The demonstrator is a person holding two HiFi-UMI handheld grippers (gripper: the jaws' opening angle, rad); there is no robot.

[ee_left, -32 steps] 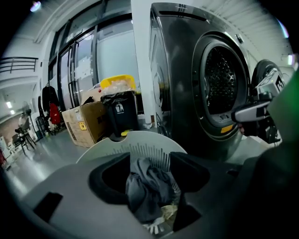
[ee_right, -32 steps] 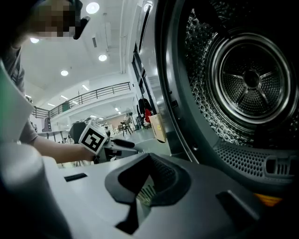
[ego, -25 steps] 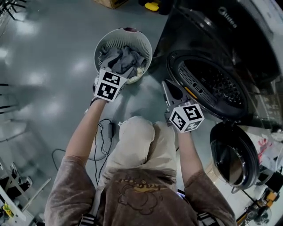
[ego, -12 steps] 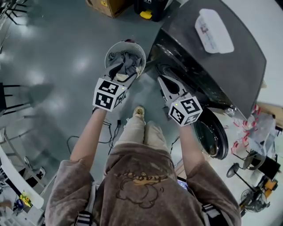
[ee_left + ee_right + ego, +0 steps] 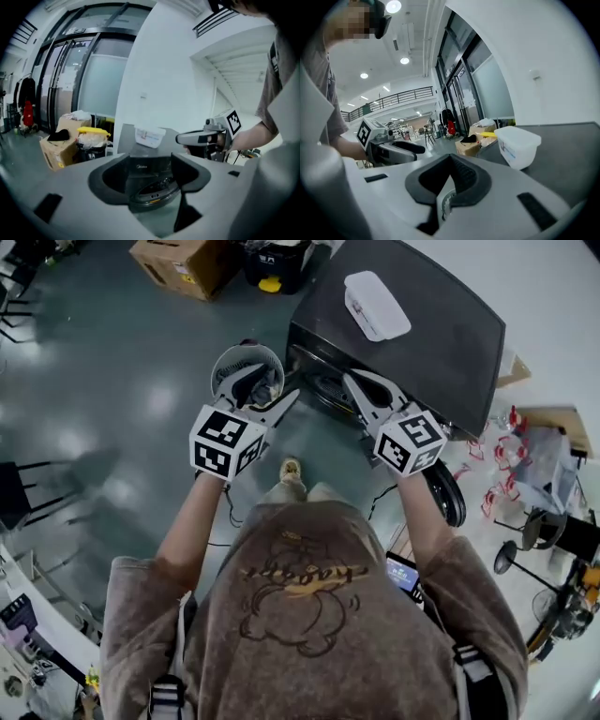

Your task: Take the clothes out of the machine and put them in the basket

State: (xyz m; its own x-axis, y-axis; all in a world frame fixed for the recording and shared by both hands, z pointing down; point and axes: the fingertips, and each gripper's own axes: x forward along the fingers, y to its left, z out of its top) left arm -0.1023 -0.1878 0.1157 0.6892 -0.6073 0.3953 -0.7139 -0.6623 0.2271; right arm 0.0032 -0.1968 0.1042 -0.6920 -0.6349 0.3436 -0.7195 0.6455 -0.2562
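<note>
Both grippers are standing higher than a second ago, and the basket (image 5: 218, 365) and machine (image 5: 427, 324) are showing smaller below. The left gripper (image 5: 267, 395) is pointing slightly downward over the basket, jaws apart and empty. The right gripper (image 5: 354, 382) is pointing alongside it toward the machine, jaws closed on nothing. The clothes (image 5: 263, 382) are lying in the basket.

Dim, cool head view, floor (image 5: 112, 352) glare; fisheye gripper views, black corners, bright ceiling lamps (image 5: 393, 6).
</note>
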